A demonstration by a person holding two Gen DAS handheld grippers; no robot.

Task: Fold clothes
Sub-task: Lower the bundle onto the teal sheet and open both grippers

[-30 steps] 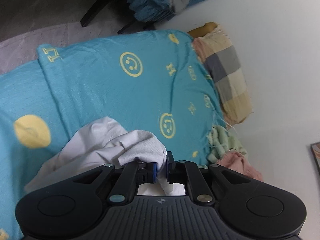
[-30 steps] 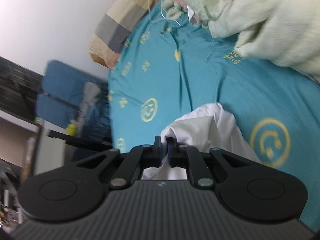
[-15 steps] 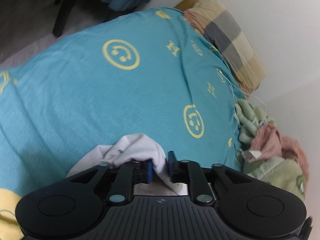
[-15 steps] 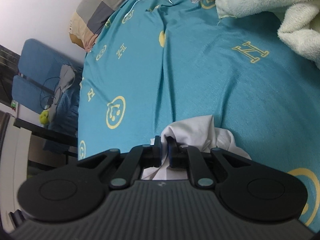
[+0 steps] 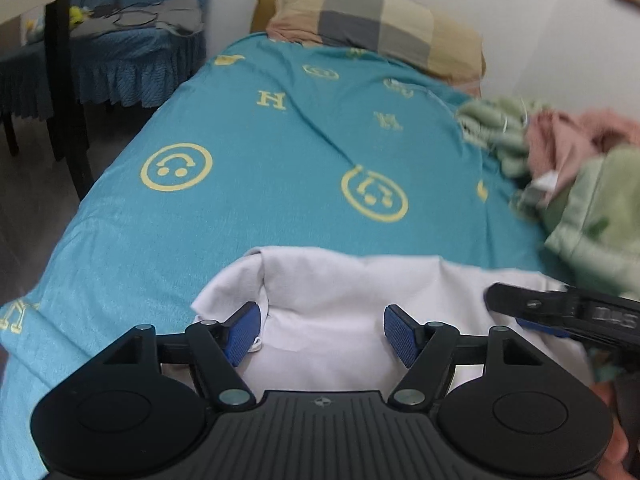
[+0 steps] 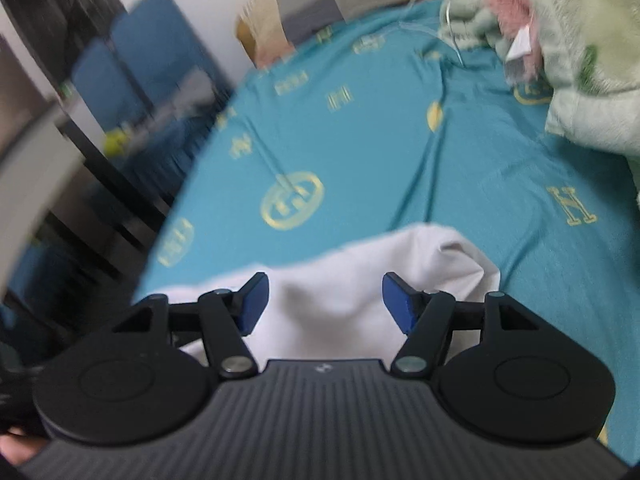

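A white garment (image 5: 340, 292) lies on the teal bed sheet (image 5: 260, 152) just in front of both grippers; it also shows in the right wrist view (image 6: 360, 276). My left gripper (image 5: 320, 334) is open, its blue pads apart above the white cloth and holding nothing. My right gripper (image 6: 322, 304) is open over the same garment, empty. The right gripper's black finger also shows at the right of the left wrist view (image 5: 560, 312).
A pile of green and pink clothes (image 5: 568, 168) lies on the right of the bed, also in the right wrist view (image 6: 568, 40). A checked pillow (image 5: 376, 24) lies at the head by the white wall. A blue-covered chair (image 5: 120, 52) stands left of the bed.
Both grippers were shut on the white garment; now both have opened and let it go. The garment lies spread wider on the sheet.
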